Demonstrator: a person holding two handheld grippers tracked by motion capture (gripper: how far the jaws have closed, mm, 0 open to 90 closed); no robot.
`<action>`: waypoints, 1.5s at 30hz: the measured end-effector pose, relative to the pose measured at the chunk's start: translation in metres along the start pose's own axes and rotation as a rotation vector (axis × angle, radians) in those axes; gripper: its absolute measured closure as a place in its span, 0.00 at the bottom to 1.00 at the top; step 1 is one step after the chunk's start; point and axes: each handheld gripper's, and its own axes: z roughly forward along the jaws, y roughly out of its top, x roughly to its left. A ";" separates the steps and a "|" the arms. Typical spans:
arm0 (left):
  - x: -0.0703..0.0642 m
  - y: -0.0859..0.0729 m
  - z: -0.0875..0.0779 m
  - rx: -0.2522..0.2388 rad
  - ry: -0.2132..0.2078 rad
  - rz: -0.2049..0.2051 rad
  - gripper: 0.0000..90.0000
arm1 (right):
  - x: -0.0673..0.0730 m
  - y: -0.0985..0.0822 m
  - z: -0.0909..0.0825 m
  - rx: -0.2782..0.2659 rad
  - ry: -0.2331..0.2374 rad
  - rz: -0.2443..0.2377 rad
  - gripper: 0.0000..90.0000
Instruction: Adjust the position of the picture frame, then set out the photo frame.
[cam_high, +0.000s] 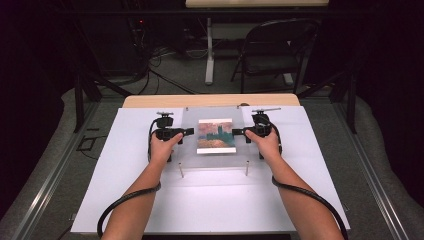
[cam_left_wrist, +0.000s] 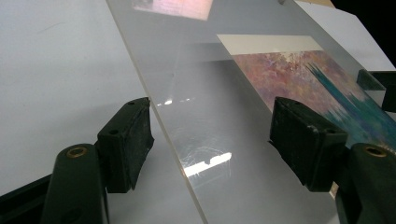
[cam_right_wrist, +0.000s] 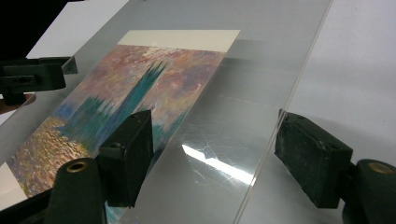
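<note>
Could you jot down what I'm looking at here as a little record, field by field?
Surface: white board on a wooden table
Main thing: clear plastic sheet, raised on small posts
Under the sheet: painted picture, pink sky and teal towers
Left gripper: jaws open, either side of the sheet's left edge
Right gripper: jaws open, either side of the right edge
Behind the table: folding chair

the high view is bright at centre on the white board (cam_high: 150, 200), dark and murky toward the upper corners and sides. in both gripper views a white glare streak sits low at centre on the clear panel (cam_left_wrist: 205, 165), and the near black pads (cam_right_wrist: 126, 158) look soft.
</note>
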 end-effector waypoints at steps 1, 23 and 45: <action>0.000 0.000 0.000 0.002 -0.004 0.000 0.33 | 0.000 0.000 0.000 0.004 -0.001 0.001 0.30; 0.001 -0.002 -0.001 0.010 -0.028 -0.030 0.35 | 0.003 0.001 0.000 0.007 -0.014 -0.005 0.30; -0.005 0.002 -0.007 -0.018 -0.013 -0.017 0.38 | 0.009 0.001 -0.008 -0.017 -0.028 -0.046 0.31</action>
